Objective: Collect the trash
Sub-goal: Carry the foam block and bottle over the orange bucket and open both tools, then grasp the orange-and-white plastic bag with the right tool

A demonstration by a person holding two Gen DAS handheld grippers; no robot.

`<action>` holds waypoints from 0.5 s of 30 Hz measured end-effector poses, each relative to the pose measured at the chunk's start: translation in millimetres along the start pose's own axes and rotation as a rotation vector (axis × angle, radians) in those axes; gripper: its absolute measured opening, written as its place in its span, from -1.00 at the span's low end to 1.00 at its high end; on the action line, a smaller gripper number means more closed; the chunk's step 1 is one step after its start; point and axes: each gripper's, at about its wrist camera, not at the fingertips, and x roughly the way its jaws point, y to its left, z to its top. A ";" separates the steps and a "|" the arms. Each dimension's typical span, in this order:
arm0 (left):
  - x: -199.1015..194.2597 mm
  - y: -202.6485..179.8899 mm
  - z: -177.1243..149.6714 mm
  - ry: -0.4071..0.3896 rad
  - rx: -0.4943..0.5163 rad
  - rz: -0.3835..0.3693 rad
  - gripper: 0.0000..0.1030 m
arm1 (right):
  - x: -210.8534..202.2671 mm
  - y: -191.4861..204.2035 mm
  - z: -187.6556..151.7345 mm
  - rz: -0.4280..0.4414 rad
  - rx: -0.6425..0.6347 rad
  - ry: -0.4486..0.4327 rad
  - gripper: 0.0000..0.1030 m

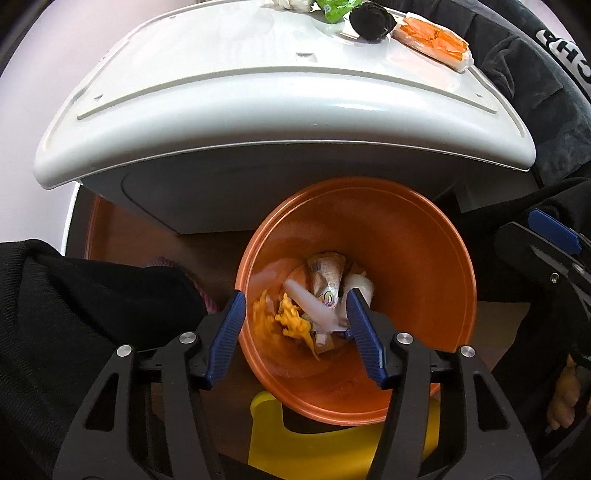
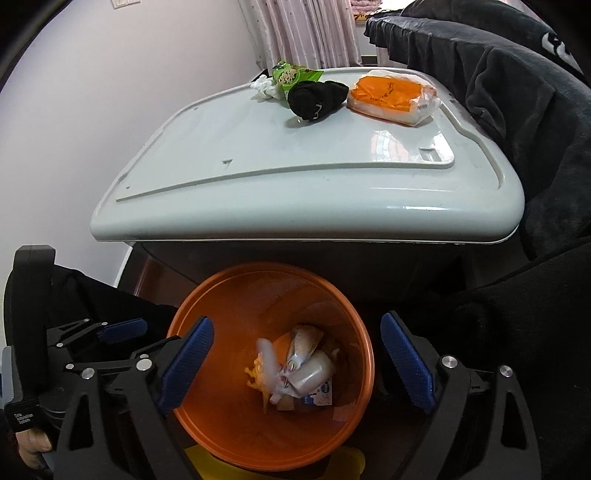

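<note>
An orange bin (image 1: 417, 258) (image 2: 236, 417) stands on the floor below a white appliance lid (image 1: 207, 96) (image 2: 295, 173). Inside lie a yellow wrapper (image 1: 291, 321) (image 2: 255, 373), white pieces and a printed packet (image 1: 328, 277) (image 2: 303, 347); a blurred white piece (image 2: 267, 350) is falling in. My left gripper (image 1: 295, 306) is open and empty over the bin's mouth. My right gripper (image 2: 295, 343) is open and empty above the bin. On the lid lie a green wrapper (image 2: 291, 75) (image 1: 332, 7), a white wad (image 2: 262, 88), a black sock ball (image 2: 314, 98) (image 1: 371, 22) and an orange-white tissue pack (image 2: 391, 96) (image 1: 432, 40).
Dark clothing (image 2: 517, 110) hangs at the right of the lid. A yellow object (image 1: 269, 443) lies under the bin. A lilac wall (image 2: 92, 92) is at the left, curtains (image 2: 310, 33) at the back.
</note>
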 end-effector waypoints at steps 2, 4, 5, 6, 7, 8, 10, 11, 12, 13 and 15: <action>0.9 -1.4 -1.1 -0.001 0.000 0.001 0.09 | -0.1 -0.1 -0.1 0.001 0.002 0.000 0.75; -0.8 -1.9 -3.1 -0.002 0.000 -0.001 0.09 | 0.2 -0.4 1.2 0.004 0.003 0.001 0.75; -1.8 -1.3 -3.1 -0.005 0.000 -0.002 0.09 | 0.0 -0.8 2.2 0.007 0.004 0.002 0.75; -3.3 -0.5 -1.7 -0.011 0.002 -0.005 0.09 | 0.0 -1.8 4.6 0.014 0.008 0.004 0.75; -5.5 0.7 0.7 -0.022 0.008 -0.013 0.09 | -1.1 -3.5 9.1 0.025 0.012 0.005 0.75; -8.5 1.1 3.4 -0.033 0.015 -0.022 0.09 | -1.9 -5.3 14.0 0.030 0.014 0.004 0.75; -22.5 -0.9 13.9 -0.087 0.035 -0.050 0.13 | -6.4 -13.4 34.4 0.036 0.024 -0.010 0.75; -27.6 -2.4 18.8 -0.112 0.044 -0.056 0.22 | -9.5 -18.1 45.0 0.033 0.028 -0.024 0.75; -35.7 -4.6 26.1 -0.156 0.059 -0.059 0.27 | -13.7 -24.4 59.2 0.022 0.031 -0.049 0.75; -42.2 -6.8 32.2 -0.196 0.073 -0.055 0.27 | -17.7 -31.2 74.4 0.007 0.033 -0.074 0.75; -53.5 -11.8 45.5 -0.270 0.098 -0.050 0.29 | -23.3 -44.9 106.6 -0.029 0.038 -0.120 0.78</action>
